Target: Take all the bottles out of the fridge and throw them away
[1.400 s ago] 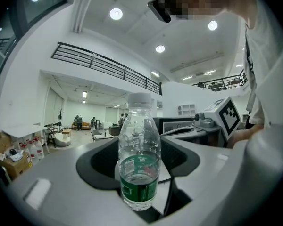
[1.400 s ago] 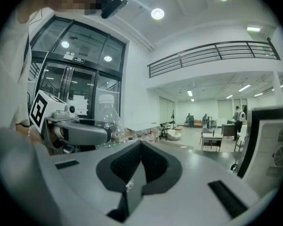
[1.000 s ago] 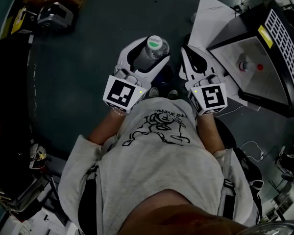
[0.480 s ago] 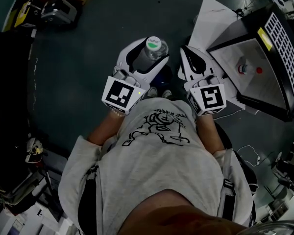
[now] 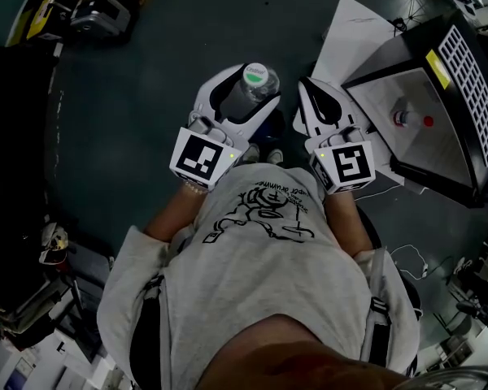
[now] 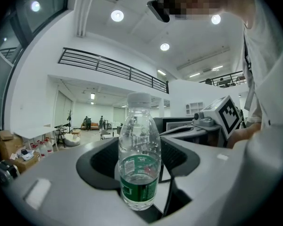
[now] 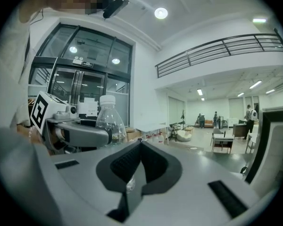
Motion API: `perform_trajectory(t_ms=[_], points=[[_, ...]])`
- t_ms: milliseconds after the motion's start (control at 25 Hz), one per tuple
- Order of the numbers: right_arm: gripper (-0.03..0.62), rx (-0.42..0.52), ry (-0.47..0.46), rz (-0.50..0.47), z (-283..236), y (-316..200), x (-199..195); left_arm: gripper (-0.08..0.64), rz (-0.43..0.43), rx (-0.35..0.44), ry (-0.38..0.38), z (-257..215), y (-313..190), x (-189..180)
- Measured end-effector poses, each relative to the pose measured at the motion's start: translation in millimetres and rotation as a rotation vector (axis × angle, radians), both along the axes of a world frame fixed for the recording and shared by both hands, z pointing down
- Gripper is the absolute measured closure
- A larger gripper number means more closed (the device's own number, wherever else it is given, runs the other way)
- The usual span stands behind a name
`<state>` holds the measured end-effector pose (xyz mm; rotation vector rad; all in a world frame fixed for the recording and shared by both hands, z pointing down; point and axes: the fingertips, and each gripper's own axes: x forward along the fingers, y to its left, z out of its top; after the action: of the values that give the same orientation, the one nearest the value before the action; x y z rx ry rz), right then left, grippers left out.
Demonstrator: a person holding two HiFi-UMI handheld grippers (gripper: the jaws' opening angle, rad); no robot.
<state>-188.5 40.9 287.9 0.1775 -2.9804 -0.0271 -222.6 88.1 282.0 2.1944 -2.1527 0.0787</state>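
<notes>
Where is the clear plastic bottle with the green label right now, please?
The bottle stands upright, gripped in the left gripper, just left of the shut right gripper in the head view.

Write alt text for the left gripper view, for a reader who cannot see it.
A clear plastic bottle, white-capped and green-labelled, stands upright, clamped in the left gripper. Behind it is a bright white hall with a railed balcony and round ceiling lights. The right gripper shows at the right.
</notes>
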Motion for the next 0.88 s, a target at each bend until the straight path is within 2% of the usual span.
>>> perform_trajectory(t_ms=[360,880], points=[[0.584,-0.028,0.026,-0.007,14.1,3.2,-1.6,0.281,-0.009,-0.048,0.036,17.8,5.3,0.9],[0.584,-0.046,0.085,-0.026,41.6,16.3,8.2,0.281,0.032,-0.068,0.03,47.3,12.7,13.8]])
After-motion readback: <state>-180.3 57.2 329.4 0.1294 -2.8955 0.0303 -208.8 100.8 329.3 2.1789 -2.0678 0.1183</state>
